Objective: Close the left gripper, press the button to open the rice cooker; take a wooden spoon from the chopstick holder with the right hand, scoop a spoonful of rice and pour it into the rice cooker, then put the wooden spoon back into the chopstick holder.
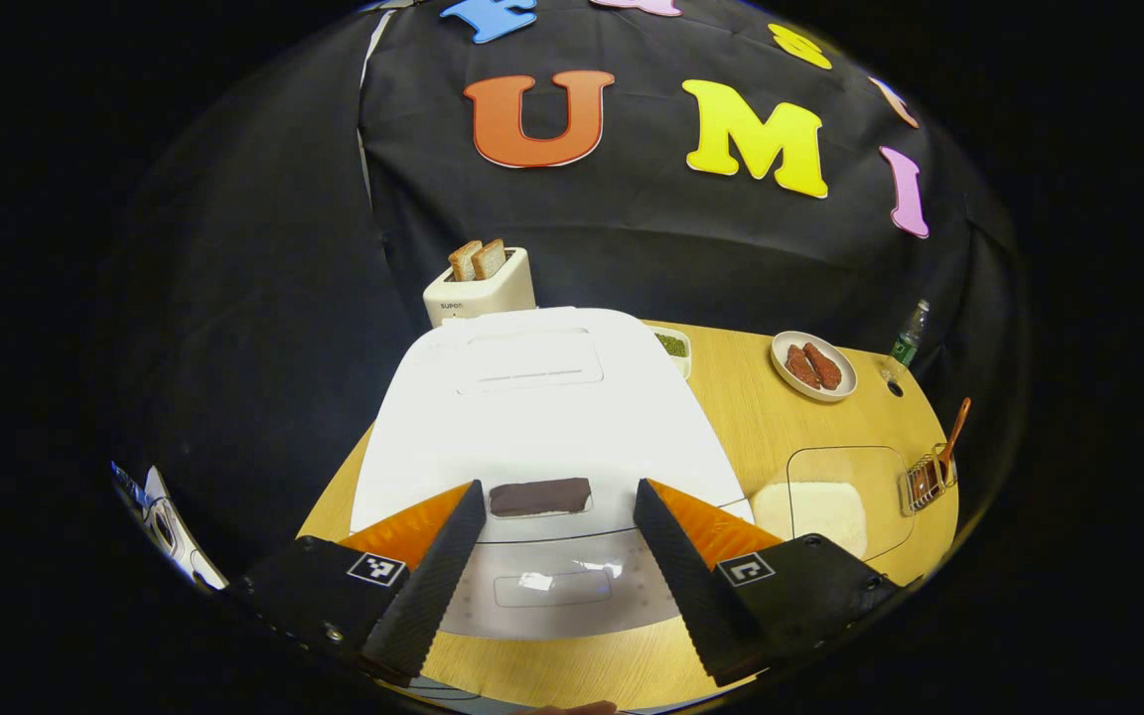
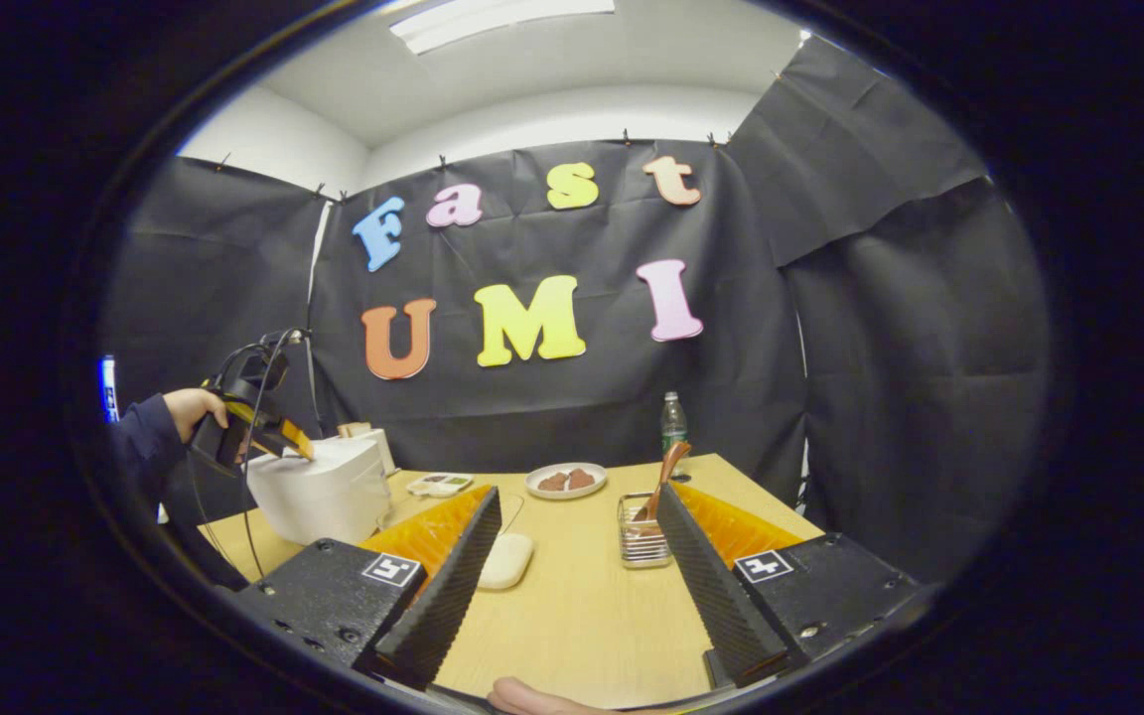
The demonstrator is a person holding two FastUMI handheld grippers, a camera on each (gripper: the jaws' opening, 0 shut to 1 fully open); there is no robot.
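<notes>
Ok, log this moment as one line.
left gripper open above rice cooker | lid closed | right gripper open | wooden spoon in chopstick holder

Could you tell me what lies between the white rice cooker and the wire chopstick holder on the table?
In the right gripper view, a white heap of rice under a clear cover sits between the white rice cooker and the wire chopstick holder.

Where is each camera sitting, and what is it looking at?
Left gripper view: rides on the left gripper, above the white rice cooker, looking down over its closed lid toward the toaster; its own two fingers stand open.
Right gripper view: rides on the right gripper, low over the table, facing the chopstick holder and wooden spoon; its fingers stand open, and a hand holds the other gripper over the cooker.
Shared: rice cooker, chopstick holder, plate, bottle.
</notes>
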